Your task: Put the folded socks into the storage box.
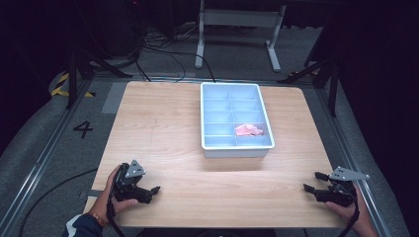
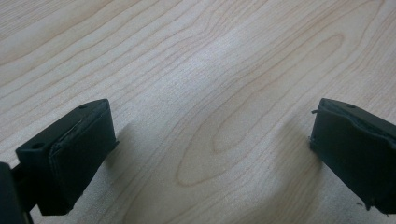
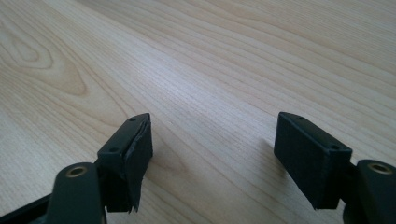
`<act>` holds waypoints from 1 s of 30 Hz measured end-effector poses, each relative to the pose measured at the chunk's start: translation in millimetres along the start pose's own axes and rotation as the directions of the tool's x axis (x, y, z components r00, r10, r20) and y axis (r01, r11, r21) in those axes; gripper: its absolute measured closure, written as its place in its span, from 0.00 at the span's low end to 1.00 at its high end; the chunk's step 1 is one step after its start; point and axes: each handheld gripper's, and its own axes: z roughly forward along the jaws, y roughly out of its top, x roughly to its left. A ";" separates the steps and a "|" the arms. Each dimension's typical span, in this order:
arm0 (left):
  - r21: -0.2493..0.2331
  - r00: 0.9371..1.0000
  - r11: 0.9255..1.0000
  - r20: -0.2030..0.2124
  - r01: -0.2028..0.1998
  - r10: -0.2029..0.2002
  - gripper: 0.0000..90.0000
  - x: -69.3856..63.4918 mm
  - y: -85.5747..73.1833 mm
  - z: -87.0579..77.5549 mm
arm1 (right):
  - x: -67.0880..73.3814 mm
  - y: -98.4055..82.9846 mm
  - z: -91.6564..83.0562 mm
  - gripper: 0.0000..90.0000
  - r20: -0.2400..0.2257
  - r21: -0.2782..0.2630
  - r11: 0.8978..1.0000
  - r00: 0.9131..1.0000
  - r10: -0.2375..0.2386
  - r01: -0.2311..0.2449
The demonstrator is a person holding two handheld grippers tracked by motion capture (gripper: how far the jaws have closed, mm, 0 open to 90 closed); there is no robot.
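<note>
A pale blue tray (image 1: 237, 148) with several compartments stands at the middle of the wooden table (image 1: 163, 128), toward its far side. A crumpled pink thing (image 1: 248, 130) lies in a compartment of the right column, second from the near end. My left gripper (image 1: 154, 193) rests at the table's near left, held in a hand, and points right; its jaws (image 2: 212, 114) stand wide apart over bare wood with nothing between them. My right gripper (image 1: 313, 181) sits at the near right corner and points left. It is open too (image 3: 215, 122), with just wood grain between its black pads.
Both grippers lie well short of the tray, with bare wood between them. Metal rails run along the table's left and right sides. Beyond the far edge are cables, stand legs and a white frame on a grey floor.
</note>
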 end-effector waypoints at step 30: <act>-0.004 1.000 1.000 0.007 0.000 0.000 0.00 0.3 0.1 0.6 | 0.9 6.4 7.5 0.28 0.051 0.005 0.999 0.998 0.045 -0.045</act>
